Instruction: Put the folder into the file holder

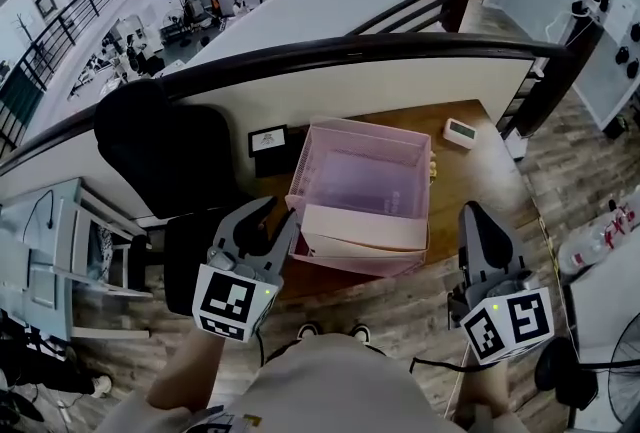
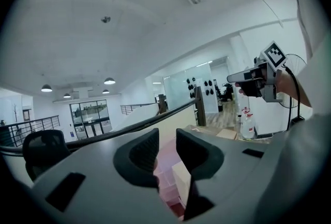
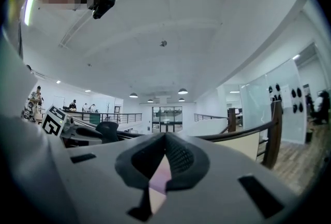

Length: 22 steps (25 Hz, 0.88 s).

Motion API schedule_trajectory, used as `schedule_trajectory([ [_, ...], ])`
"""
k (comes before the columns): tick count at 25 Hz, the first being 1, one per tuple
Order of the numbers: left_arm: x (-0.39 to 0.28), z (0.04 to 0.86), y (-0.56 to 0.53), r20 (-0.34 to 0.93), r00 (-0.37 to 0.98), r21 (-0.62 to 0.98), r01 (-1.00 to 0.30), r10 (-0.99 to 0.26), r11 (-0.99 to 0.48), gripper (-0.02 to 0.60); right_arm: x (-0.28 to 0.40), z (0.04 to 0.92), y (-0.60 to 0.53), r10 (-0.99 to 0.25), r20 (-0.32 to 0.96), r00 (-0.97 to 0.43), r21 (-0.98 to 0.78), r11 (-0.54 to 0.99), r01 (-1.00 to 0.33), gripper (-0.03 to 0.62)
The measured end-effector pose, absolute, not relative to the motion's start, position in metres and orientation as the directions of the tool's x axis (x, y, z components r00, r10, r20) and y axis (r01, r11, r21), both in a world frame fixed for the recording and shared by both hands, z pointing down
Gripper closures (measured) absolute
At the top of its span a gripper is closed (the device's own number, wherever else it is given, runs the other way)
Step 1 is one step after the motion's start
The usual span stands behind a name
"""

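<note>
A pink file holder [image 1: 370, 128] lies on the wooden table [image 1: 470, 183]. A beige folder [image 1: 365, 227] rests across its near end. My left gripper [image 1: 278, 216] sits at the folder's left corner, its jaws a little apart; the left gripper view shows my left gripper [image 2: 167, 137] with nothing between the pads, and the folder [image 2: 181, 181] and pink holder [image 2: 166, 188] lie below and beyond the gap. My right gripper [image 1: 472, 213] hovers off the holder's right side, clear of it. In the right gripper view my right gripper [image 3: 165, 137] has its jaws meeting at the tips, empty.
A black office chair [image 1: 165, 151] stands left of the table. A small white device [image 1: 461, 132] and a dark picture stand [image 1: 268, 139] sit at the table's far side. A dark railing [image 1: 350, 51] runs behind. Plastic bottles [image 1: 600, 236] stand at the right.
</note>
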<state>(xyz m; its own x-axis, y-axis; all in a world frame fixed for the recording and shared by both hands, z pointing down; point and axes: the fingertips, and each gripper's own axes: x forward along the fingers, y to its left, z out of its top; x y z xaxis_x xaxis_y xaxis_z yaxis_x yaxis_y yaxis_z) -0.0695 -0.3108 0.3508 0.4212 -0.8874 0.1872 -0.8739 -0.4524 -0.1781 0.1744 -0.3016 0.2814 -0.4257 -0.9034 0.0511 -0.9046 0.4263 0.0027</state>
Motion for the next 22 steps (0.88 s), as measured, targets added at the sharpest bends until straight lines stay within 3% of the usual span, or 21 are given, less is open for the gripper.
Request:
schedule_trajectory([
  [12,-0.084,0.382,-0.307,0.222,0.361,-0.145,-0.906,-0.906,-0.397,0.565,0.165,0.354,-0.3,-0.873,0.199,-0.445,-0.036,0.447,-0.894,0.591],
  [22,-0.083,0.375,-0.307,0.207,0.362,-0.132,-0.91,-0.909,-0.392,0.574,0.167,0.357,-0.296,-0.873,0.204,-0.444,-0.037,0.446,-0.894,0.591],
])
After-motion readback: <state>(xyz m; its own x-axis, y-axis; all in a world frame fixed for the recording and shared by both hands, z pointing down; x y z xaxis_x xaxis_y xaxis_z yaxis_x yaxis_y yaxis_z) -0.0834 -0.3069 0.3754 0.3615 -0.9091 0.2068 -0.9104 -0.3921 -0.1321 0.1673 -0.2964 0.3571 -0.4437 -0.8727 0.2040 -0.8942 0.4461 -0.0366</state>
